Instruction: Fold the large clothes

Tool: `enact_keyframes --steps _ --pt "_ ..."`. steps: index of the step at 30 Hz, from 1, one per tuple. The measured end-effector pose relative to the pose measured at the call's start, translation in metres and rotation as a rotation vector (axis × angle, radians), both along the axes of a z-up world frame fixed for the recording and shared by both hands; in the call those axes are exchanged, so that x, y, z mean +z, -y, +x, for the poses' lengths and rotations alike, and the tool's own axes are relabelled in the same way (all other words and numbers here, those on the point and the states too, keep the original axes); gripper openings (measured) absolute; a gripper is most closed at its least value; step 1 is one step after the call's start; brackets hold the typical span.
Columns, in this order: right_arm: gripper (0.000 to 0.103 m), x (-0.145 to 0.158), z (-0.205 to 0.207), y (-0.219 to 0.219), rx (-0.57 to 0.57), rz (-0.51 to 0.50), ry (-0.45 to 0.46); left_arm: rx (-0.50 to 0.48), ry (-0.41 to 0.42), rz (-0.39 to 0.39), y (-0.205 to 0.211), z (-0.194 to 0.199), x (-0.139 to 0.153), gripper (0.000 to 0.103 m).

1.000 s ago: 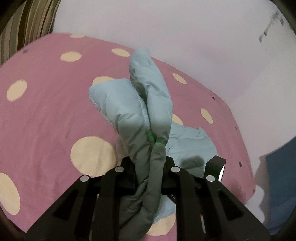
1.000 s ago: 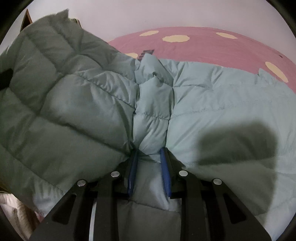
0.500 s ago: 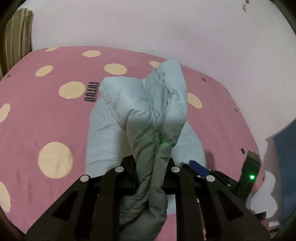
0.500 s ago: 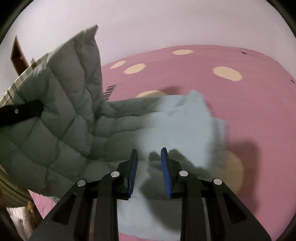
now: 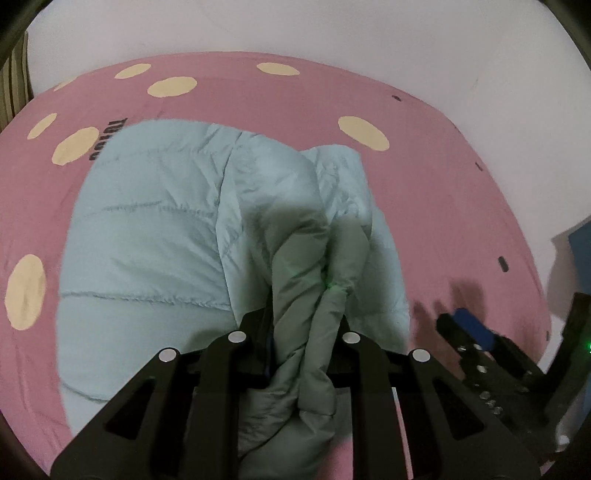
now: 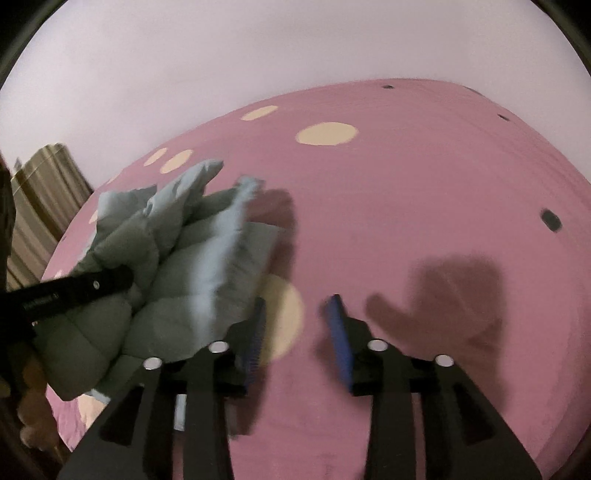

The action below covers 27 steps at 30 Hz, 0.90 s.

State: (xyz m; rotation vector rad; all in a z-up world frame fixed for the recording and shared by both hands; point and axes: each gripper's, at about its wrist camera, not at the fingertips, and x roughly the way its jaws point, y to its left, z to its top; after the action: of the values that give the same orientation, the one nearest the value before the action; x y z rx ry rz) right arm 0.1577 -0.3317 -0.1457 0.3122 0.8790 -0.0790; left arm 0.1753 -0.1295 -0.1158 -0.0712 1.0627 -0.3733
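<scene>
Home bedroom, bed under a pink bedspread [image 6: 424, 192] with cream dots, plain white wall [image 5: 332, 33], striped curtain [image 6: 44, 188]

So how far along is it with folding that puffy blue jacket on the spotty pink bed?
Partway, I would say. The jacket already lies mostly spread on the pink bedspread. The left gripper is shut on a bunched part of it, lifted above the rest. The right gripper is open and empty over bare bedspread. That held part has yet to be laid down, and no neat folded bundle shows yet.
</scene>
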Motion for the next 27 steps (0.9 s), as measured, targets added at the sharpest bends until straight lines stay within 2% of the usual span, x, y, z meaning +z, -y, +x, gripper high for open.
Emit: enact_keyframes --steps 6,13,21,27 --pt "0.043 -0.009 -0.006 0.027 -0.046 0.013 -0.019 0.021 0.05 0.024 0.02 -0.01 -0.009 0.031" --pt "0.043 -0.01 -0.007 0.038 -0.068 0.041 -0.01 0.009 0.059 0.043 0.031 -0.013 -0.007 0.048" --pt "0.043 -0.004 -0.015 0.038 -0.071 0.03 -0.003 -0.006 0.065 0.028 0.039 -0.021 0.005 0.057" --pt "0.043 -0.001 -0.023 0.041 -0.086 0.026 -0.003 -0.036 0.068 -0.016 0.045 -0.03 0.019 0.062"
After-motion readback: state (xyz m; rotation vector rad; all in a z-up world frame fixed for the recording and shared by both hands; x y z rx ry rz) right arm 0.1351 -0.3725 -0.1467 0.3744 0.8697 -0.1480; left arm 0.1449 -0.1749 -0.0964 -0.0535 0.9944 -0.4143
